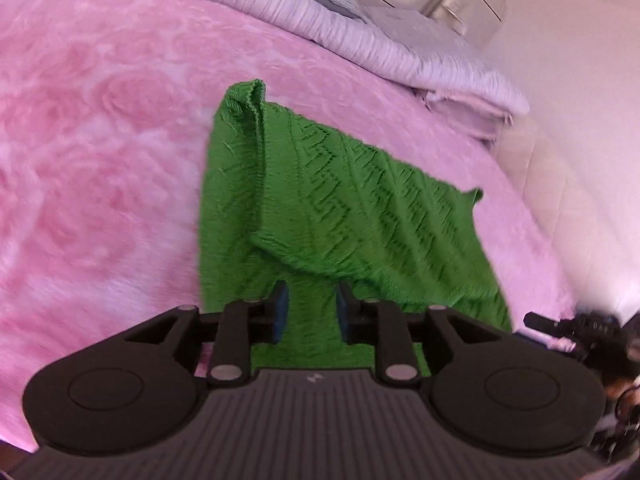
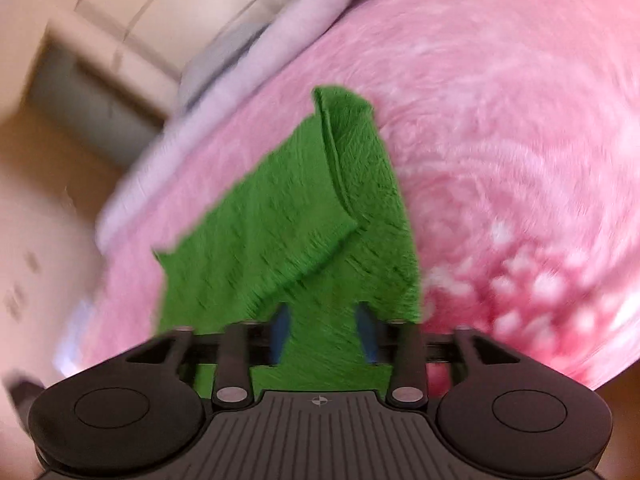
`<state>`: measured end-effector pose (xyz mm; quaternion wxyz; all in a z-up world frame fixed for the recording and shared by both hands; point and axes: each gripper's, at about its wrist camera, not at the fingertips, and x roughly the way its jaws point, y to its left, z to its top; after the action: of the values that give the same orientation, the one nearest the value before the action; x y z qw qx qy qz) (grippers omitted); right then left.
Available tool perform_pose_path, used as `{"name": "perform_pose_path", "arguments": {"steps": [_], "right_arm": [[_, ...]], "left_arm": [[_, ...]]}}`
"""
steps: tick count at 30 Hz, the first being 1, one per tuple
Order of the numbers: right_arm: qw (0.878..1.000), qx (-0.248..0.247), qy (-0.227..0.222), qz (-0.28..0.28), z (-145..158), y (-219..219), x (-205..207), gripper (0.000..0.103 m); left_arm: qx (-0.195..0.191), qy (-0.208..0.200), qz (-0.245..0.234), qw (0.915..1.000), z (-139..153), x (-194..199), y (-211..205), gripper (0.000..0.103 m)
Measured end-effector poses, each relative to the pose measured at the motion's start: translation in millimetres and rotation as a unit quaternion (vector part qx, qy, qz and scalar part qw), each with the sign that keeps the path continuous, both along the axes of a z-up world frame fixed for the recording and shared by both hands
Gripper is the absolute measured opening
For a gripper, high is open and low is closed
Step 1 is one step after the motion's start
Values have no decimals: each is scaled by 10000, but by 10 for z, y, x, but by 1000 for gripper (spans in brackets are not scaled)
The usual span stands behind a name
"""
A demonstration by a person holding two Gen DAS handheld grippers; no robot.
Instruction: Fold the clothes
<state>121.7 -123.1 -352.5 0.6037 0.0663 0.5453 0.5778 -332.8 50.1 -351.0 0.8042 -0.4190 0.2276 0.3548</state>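
A green knitted garment (image 1: pixel 320 200) lies on a pink fluffy bedspread (image 1: pixel 100 140), partly folded with one flap lying over the rest. My left gripper (image 1: pixel 310 314) is at its near edge, and green cloth fills the gap between the blue-padded fingers, which stand a little apart. In the right wrist view the same green garment (image 2: pixel 288 220) shows blurred. My right gripper (image 2: pixel 324 332) also has green cloth between its blue-padded fingers. The cloth hangs taut from both grippers toward the bed.
A folded white ribbed duvet (image 1: pixel 360 28) lies along the far edge of the bedspread. Pale cupboards (image 2: pixel 100 32) and wall stand beyond the bed. The right gripper's dark body (image 1: pixel 580 332) shows at the right edge of the left wrist view.
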Motion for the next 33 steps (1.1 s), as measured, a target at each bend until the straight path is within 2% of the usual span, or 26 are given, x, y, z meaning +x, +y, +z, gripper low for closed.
{"name": "perform_pose_path", "arguments": {"steps": [2, 4, 7, 10, 16, 21, 23, 28, 33], "right_arm": [[9983, 16, 523, -255, -63, 56, 86, 53], [9953, -13, 834, -495, -128, 122, 130, 53], [9915, -52, 1033, -794, -219, 234, 130, 53], [9880, -50, 1217, -952, -304, 349, 154, 53], [9903, 8, 976, -991, -326, 588, 142, 53], [9941, -95, 646, -871, -277, 641, 156, 48], [9936, -83, 700, -883, -267, 613, 147, 48], [9898, -51, 1048, -962, -321, 537, 110, 48], [9877, -109, 1150, -1051, -347, 547, 109, 48]], "left_arm": [[-293, -139, 350, 9989, -42, 21, 57, 24], [-634, -330, 726, 9948, -106, 30, 136, 24], [-1049, -667, 1100, 9861, -198, 45, 251, 24], [-1178, -840, 1288, 9811, -224, 80, 340, 25], [-1352, -965, 1398, 9761, -329, 129, 472, 24], [-1348, -1093, 1457, 9740, -284, 68, 465, 24], [-1361, -1174, 1507, 9721, -294, 34, 457, 25], [-1669, -1357, 1606, 9633, -405, 70, 509, 27], [-1635, -1052, 1617, 9675, -306, -3, 424, 28]]}}
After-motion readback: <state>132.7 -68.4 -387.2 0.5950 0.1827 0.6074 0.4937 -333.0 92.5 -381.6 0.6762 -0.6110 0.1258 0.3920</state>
